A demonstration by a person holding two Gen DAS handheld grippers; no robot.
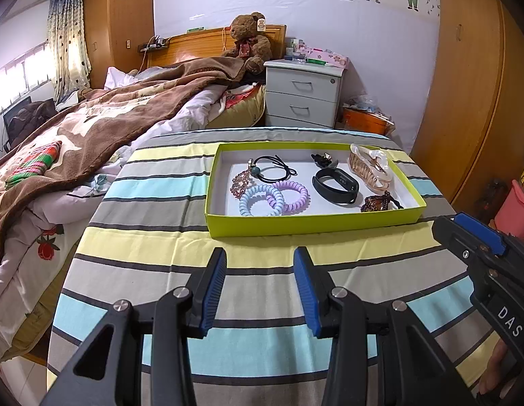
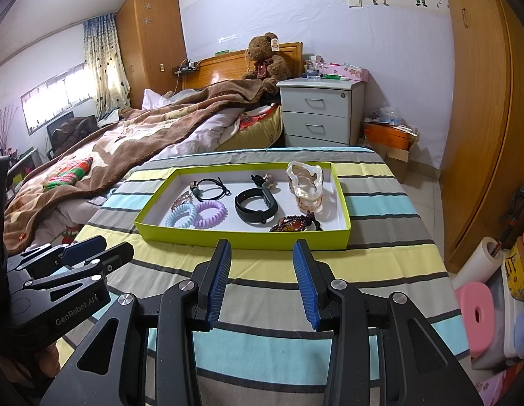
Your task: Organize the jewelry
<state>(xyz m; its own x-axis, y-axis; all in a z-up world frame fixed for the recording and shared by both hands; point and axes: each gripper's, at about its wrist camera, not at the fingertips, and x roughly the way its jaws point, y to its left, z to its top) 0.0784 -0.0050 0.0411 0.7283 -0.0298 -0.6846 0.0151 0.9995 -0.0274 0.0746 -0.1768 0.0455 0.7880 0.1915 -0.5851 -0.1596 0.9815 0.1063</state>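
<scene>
Lime-green tray [image 1: 309, 225] sits on the striped desk [image 1: 248, 345], and both grippers hover short of it, holding nothing.

Left gripper [image 1: 260, 257] has its blue-padded fingers [image 1: 213, 291] parted with only striped cloth showing between them; right gripper [image 2: 262, 250] is the same, fingers [image 2: 306, 280] apart and empty, just short of the tray's near wall. Inside the tray, left to right: a blue coil hair tie [image 1: 260, 199] touching a purple coil hair tie [image 1: 292, 196], a black elastic hair tie [image 1: 274, 169] behind them, a black wristband [image 1: 334, 186] in the middle, a beaded bracelet [image 1: 377, 202] at the near right, and a clear claw clip [image 1: 372, 167] against the right wall. Beyond the desk, a teddy bear [image 1: 250, 40] sits up on the bed [image 1: 92, 128] beside a white nightstand [image 1: 302, 96].
</scene>
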